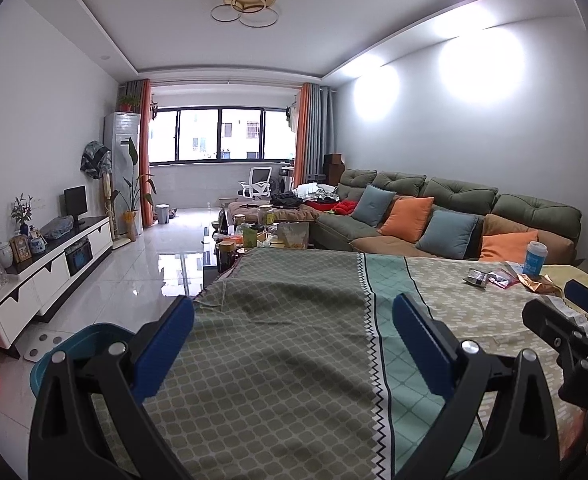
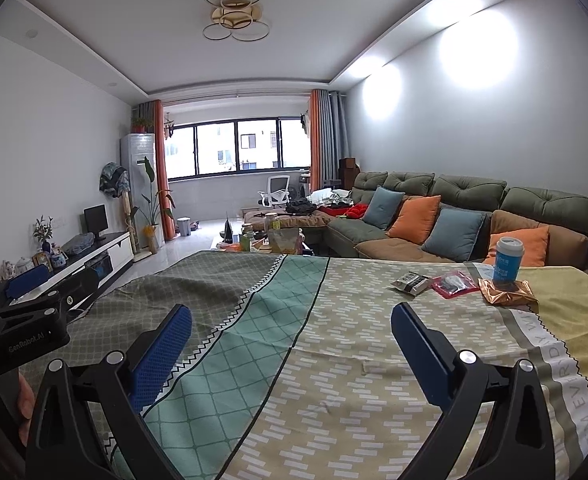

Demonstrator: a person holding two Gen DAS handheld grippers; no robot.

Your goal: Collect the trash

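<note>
Several pieces of trash lie at the far right of the cloth-covered table [image 2: 333,360]: a black-and-silver wrapper [image 2: 411,283], a red wrapper [image 2: 453,284], a crumpled gold wrapper [image 2: 507,297] and a blue-and-white paper cup [image 2: 507,260] standing upright behind it. The left wrist view shows the same black-and-silver wrapper [image 1: 477,279], red wrapper [image 1: 502,279], gold wrapper [image 1: 541,283] and cup [image 1: 534,258]. My right gripper [image 2: 294,316] is open and holds nothing, well short of the trash. My left gripper [image 1: 294,312] is open too, over the green part of the cloth.
A teal bin [image 1: 90,340] stands on the floor by the table's left edge. Beyond the table are a low table crowded with jars [image 1: 254,236], a green sofa with cushions [image 2: 453,216] on the right and a white TV cabinet [image 1: 54,264] on the left. A hand [image 2: 26,400] grips the left tool.
</note>
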